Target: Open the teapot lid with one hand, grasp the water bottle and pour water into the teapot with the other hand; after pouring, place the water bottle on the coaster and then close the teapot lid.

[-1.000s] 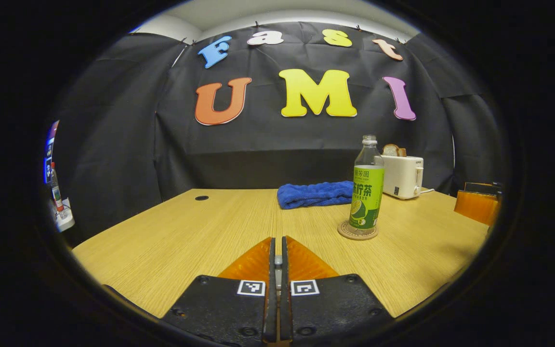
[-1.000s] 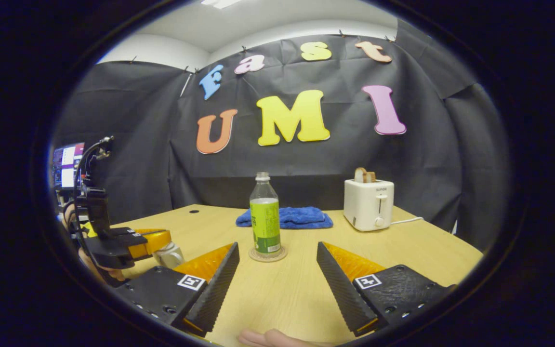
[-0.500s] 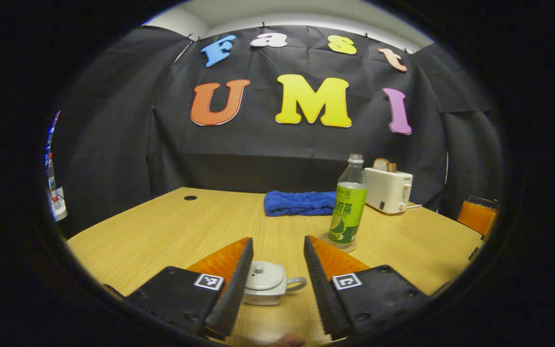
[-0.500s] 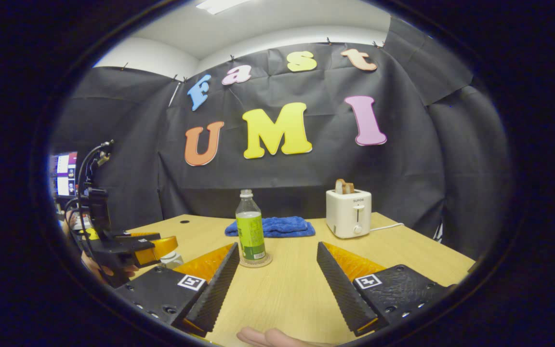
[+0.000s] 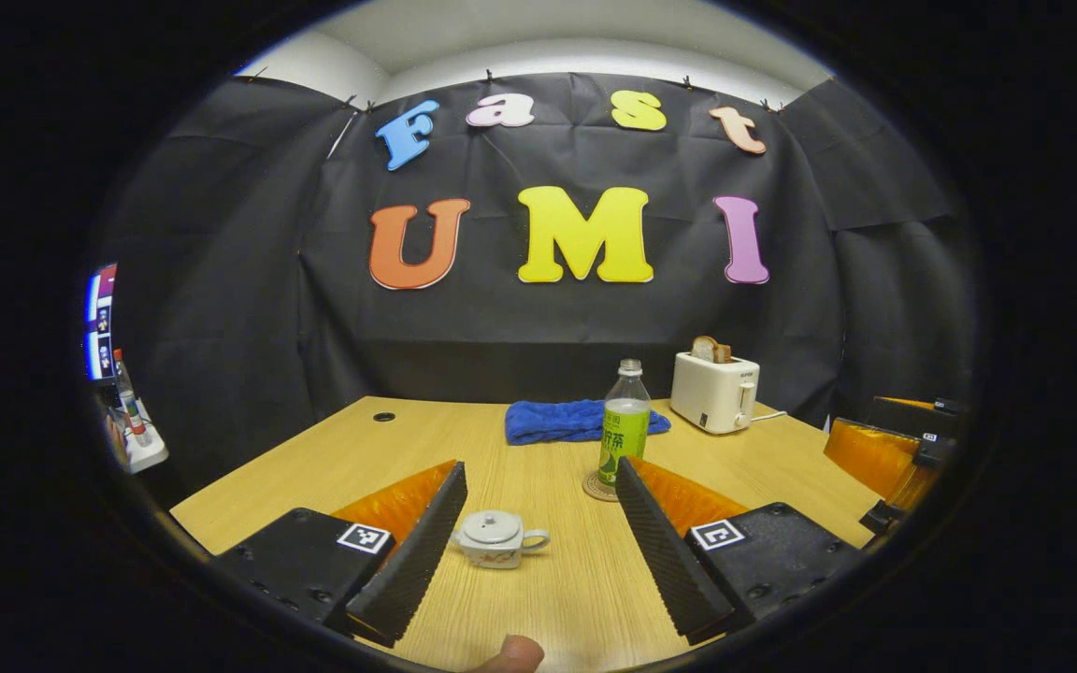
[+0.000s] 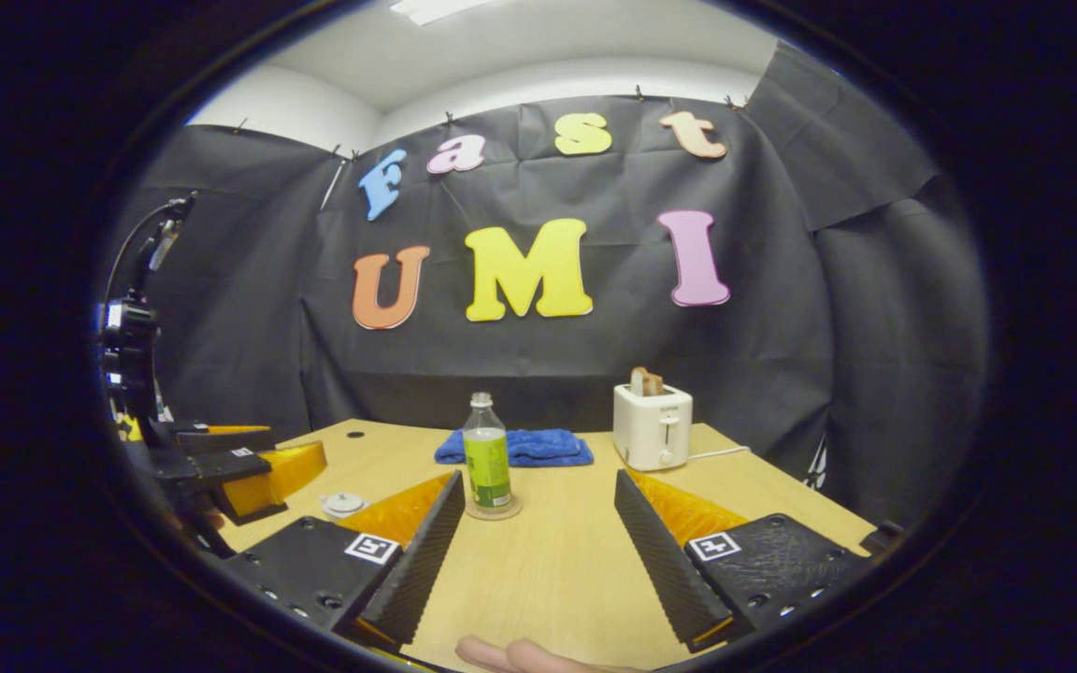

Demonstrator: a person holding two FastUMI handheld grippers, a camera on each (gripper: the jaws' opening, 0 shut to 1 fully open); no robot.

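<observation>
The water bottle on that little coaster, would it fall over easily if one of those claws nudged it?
Probably, yes. The water bottle is tall and narrow and stands upright on a small round coaster, so a push near its neck would likely tip it. It looks like thin clear plastic, so it may flex under a squeeze. How full it is cannot be told behind the label.

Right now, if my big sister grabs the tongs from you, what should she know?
Left tongs: open, holding nothing, teapot between the fingers but untouched.
Right tongs: open, holding nothing.
Teapot lid is on. Water bottle stands upright on the coaster, mid-table.
By how things lie, the job looks finished, or not begun; I cannot tell which.
</observation>
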